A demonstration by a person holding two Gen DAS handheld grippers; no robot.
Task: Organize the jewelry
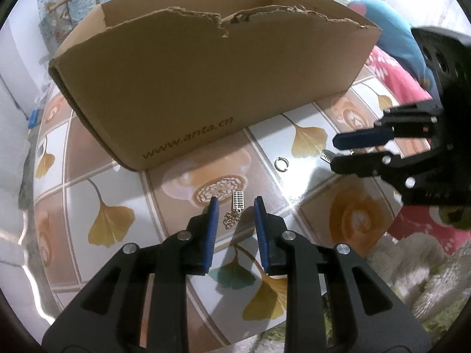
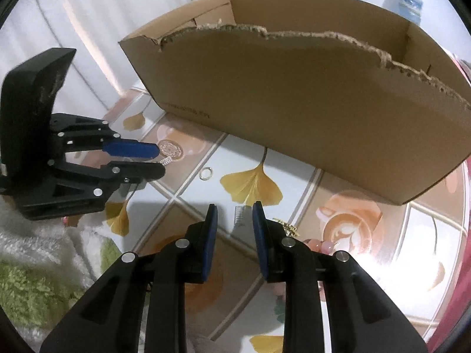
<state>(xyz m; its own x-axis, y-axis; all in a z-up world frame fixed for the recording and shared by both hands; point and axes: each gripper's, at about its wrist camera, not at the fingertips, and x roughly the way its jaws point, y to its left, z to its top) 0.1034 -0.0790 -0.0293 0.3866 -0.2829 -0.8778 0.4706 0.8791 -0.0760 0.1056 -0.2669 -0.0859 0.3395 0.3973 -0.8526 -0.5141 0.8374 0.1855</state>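
The cardboard box fills the upper middle of both views, torn rim up; its inside is hidden, so nothing shows as stowed. Every visible piece still lies on the tiled counter — sorting looks barely begun. Lower centre of the left view, the left hand-held gripper stands slightly open around a silver abacus charm with chain, pads not touching it. The right hand-held gripper likewise straddles a comb-like silver piece, unclamped. A small silver ring sits apart, centre right.
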